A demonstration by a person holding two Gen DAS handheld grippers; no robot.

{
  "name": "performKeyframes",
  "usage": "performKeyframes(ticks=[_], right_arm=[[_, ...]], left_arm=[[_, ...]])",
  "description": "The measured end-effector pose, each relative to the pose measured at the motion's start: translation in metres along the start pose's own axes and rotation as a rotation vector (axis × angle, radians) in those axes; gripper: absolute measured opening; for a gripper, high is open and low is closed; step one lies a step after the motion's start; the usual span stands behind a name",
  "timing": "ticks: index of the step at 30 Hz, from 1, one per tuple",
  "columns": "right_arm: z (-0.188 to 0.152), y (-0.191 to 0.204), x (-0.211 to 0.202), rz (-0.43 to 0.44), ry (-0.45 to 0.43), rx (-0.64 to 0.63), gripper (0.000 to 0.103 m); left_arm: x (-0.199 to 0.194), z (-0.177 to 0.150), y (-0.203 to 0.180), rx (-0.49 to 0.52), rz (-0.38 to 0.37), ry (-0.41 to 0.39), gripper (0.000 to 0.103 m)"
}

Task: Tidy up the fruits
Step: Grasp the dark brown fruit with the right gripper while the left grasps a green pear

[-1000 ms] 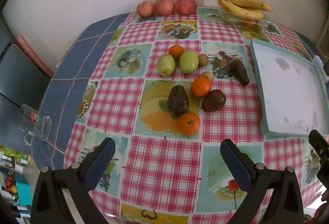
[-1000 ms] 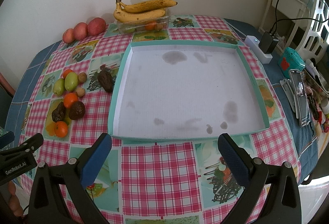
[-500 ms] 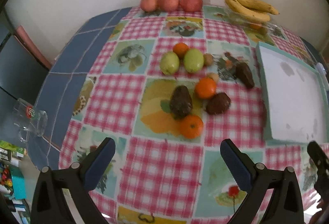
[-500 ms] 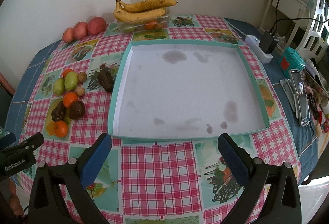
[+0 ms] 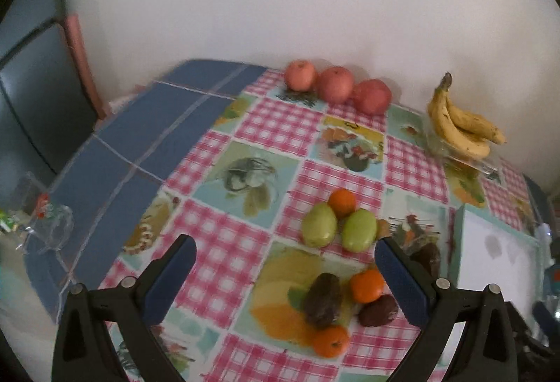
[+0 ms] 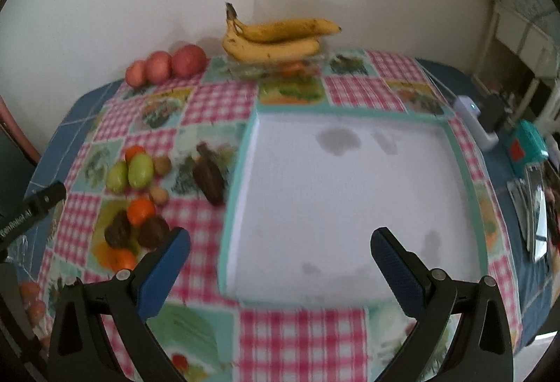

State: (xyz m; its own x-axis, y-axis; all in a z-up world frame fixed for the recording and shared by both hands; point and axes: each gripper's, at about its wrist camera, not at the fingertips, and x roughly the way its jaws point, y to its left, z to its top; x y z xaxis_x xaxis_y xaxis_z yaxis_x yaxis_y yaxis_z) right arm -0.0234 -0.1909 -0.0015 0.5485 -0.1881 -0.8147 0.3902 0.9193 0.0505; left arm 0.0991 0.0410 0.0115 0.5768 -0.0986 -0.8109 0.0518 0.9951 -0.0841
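Observation:
My left gripper [image 5: 285, 271] is open and empty above a cluster of fruit: two green fruits [image 5: 319, 224], three oranges [image 5: 366, 285], dark avocados [image 5: 322, 299]. Three red apples [image 5: 335, 84] and a banana bunch [image 5: 458, 128] lie by the wall. My right gripper [image 6: 280, 261] is open and empty over the near edge of a white tray with a teal rim [image 6: 467, 179]. The fruit cluster [image 6: 140, 200], the apples [image 6: 166, 66] and the bananas [image 6: 276, 39] also show in the right wrist view. The tray holds no fruit.
A glass mug [image 5: 50, 228] lies at the table's left edge. A clear box [image 6: 280, 68] sits under the bananas. A white charger [image 6: 472, 116], a teal box [image 6: 528, 144] and metal utensils [image 6: 532, 210] lie right of the tray. The left gripper's body [image 6: 28, 214] shows at left.
Both grippers have moved forward and tilted up, so the wall fills more of each view. The left gripper now sits over the fruit cluster. Nothing was grasped.

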Motion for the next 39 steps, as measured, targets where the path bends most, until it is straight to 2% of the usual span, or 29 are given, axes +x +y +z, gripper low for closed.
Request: performKeyframes(ticks=[3, 6, 9, 12, 14, 16, 18, 20, 22, 24, 28, 30, 36, 37, 39], right_arm=[[0.016, 0.011, 0.01, 0.035, 0.013, -0.021, 0.103], [0.03, 0.024, 0.015, 0.07, 0.005, -0.06, 0.103], [0.044, 0.036, 0.016, 0.094, -0.02, -0.089, 0.103], [0.058, 0.047, 0.021, 0.143, -0.039, -0.102, 0.102], [0.064, 0.054, 0.023, 0.15, -0.049, -0.125, 0.096], [0.07, 0.061, 0.029, 0.16, -0.046, -0.141, 0.081], [0.073, 0.064, 0.038, 0.18, -0.026, -0.142, 0.073], [0.073, 0.068, 0.049, 0.19, 0.001, -0.148, 0.07], [0.07, 0.072, 0.059, 0.196, 0.032, -0.167, 0.061], [0.064, 0.077, 0.074, 0.2, 0.078, -0.177, 0.06], [0.053, 0.082, 0.097, 0.195, 0.146, -0.185, 0.052], [0.048, 0.082, 0.107, 0.191, 0.173, -0.185, 0.052], [0.038, 0.079, 0.126, 0.158, 0.222, -0.19, 0.051], [0.037, 0.08, 0.128, 0.155, 0.228, -0.192, 0.048], [0.035, 0.08, 0.131, 0.148, 0.234, -0.194, 0.046]], left_arm=[[0.009, 0.014, 0.007, -0.028, -0.022, 0.029, 0.103], [0.012, 0.024, 0.014, -0.071, -0.032, 0.022, 0.103], [0.017, 0.037, 0.022, -0.135, -0.075, 0.014, 0.102], [0.029, 0.046, 0.018, -0.138, -0.091, 0.04, 0.099], [0.039, 0.049, 0.012, -0.133, -0.109, 0.068, 0.092], [0.05, 0.048, 0.006, -0.122, -0.115, 0.101, 0.09], [0.065, 0.043, -0.001, -0.116, -0.13, 0.15, 0.087], [0.079, 0.038, -0.004, -0.125, -0.154, 0.201, 0.08], [0.092, 0.031, -0.006, -0.135, -0.165, 0.246, 0.08], [0.102, 0.026, -0.007, -0.14, -0.164, 0.277, 0.073], [0.114, 0.019, -0.003, -0.16, -0.157, 0.312, 0.071], [0.12, 0.016, -0.001, -0.164, -0.15, 0.332, 0.062], [0.131, 0.009, 0.0, -0.171, -0.139, 0.358, 0.055], [0.131, 0.009, 0.001, -0.177, -0.149, 0.356, 0.054], [0.131, 0.01, 0.002, -0.189, -0.181, 0.358, 0.042]])
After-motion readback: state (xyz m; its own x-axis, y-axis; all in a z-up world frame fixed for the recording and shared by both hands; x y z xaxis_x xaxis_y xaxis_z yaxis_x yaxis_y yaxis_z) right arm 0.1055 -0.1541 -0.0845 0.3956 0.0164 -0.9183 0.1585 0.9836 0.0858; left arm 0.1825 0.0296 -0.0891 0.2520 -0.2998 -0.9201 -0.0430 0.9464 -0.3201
